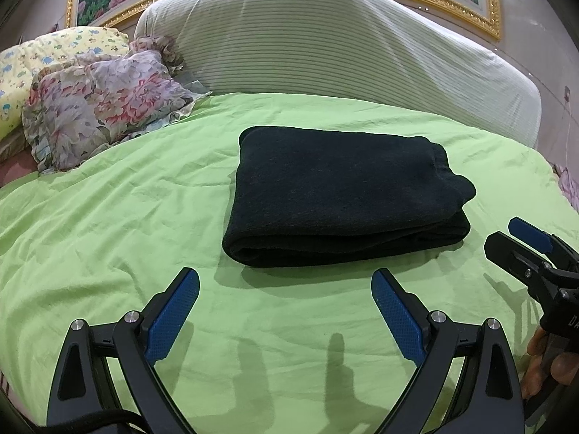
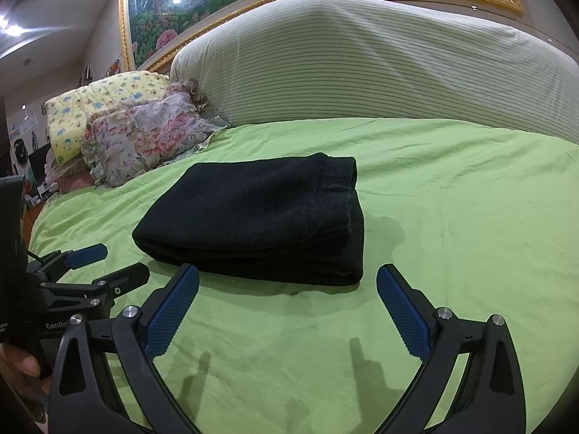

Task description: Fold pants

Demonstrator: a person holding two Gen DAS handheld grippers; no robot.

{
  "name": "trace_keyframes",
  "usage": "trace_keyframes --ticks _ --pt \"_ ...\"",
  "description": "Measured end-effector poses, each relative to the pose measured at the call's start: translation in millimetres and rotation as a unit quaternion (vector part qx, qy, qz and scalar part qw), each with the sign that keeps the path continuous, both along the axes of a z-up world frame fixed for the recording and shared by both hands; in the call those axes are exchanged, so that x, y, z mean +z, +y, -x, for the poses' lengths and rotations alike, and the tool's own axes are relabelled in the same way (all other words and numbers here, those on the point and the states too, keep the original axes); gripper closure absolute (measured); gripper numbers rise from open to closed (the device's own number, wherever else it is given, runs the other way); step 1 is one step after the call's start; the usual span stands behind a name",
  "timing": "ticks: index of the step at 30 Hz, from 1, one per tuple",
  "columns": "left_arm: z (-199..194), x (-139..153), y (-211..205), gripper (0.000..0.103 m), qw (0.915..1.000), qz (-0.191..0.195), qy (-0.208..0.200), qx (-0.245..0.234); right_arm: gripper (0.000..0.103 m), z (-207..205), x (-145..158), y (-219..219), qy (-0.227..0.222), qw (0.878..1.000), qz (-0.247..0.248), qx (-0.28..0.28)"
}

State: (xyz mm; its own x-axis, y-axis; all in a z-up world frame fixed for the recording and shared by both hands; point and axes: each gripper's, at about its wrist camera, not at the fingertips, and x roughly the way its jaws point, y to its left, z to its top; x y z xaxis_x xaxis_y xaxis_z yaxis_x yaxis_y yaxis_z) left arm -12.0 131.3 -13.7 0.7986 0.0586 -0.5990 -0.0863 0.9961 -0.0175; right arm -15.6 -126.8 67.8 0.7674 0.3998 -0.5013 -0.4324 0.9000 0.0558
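We hold the left gripper [image 1: 286, 311] and right gripper [image 2: 287, 311] spread wide, empty, above the green sheet [image 1: 108, 217]. At twelve o'clock lie the pants [image 1: 340, 191], folded into a thick stack; beyond, a striped cushion [image 1: 325, 43].

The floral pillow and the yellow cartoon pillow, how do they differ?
The floral pillow carries big pink and grey blooms; the yellow pillow has small blue and green cartoon figures. The floral pillow lies in front, nearer the folded black pants, partly covering the yellow pillow behind it. The floral pillow has a ruffled edge; none shows on the yellow pillow. Both rest beside the striped bolster.
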Motion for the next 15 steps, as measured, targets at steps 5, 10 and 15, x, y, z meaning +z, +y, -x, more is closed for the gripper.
trace_keyframes --ticks 5,10,15 --pt "-1.6 1.6 -0.6 0.007 1.0000 -0.001 0.002 -0.002 0.004 1.1 2.3 -0.3 -0.003 1.000 -0.010 0.001" --pt "-4.1 7.2 -0.9 0.007 1.0000 0.000 -0.001 -0.003 0.004 1.8 3.7 2.3 -0.005 1.000 -0.016 0.003" --pt "-6.8 12.0 -0.9 0.006 1.0000 -0.002 -0.001 0.000 0.004 -1.5 6.8 5.5 -0.009 1.000 -0.022 0.005"
